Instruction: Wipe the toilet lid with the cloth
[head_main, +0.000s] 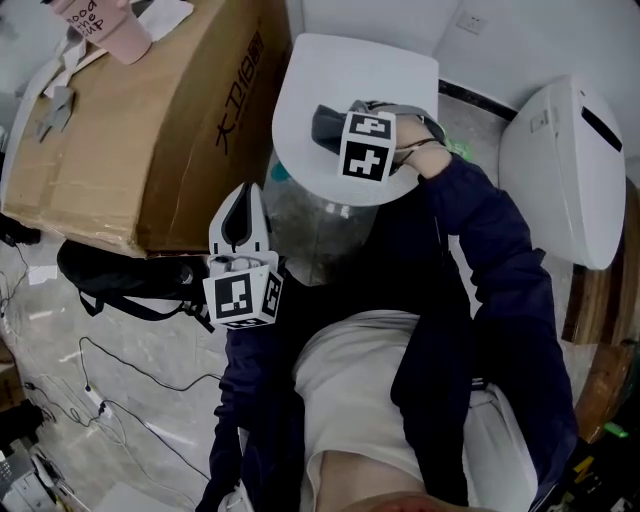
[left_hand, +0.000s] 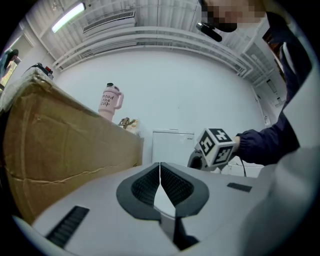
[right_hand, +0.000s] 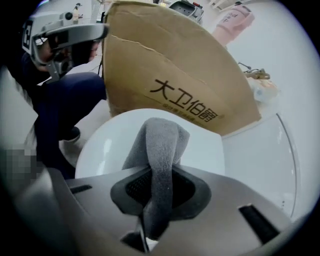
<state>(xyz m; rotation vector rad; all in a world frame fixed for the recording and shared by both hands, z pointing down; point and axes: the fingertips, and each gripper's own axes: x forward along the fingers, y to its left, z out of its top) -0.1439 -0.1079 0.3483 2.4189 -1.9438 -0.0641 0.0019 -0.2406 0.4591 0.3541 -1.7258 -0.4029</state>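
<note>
The white toilet lid lies shut at the top middle of the head view and fills the middle of the right gripper view, toilet lid. A grey cloth is pinched between the jaws of my right gripper and drapes onto the lid. In the head view the right gripper sits over the lid's middle with the cloth under it. My left gripper hangs left of the bowl, jaws shut and empty, left gripper.
A big cardboard box stands close on the toilet's left, with a pink cup on top. A second white toilet stands to the right. A black bag and cables lie on the floor at left.
</note>
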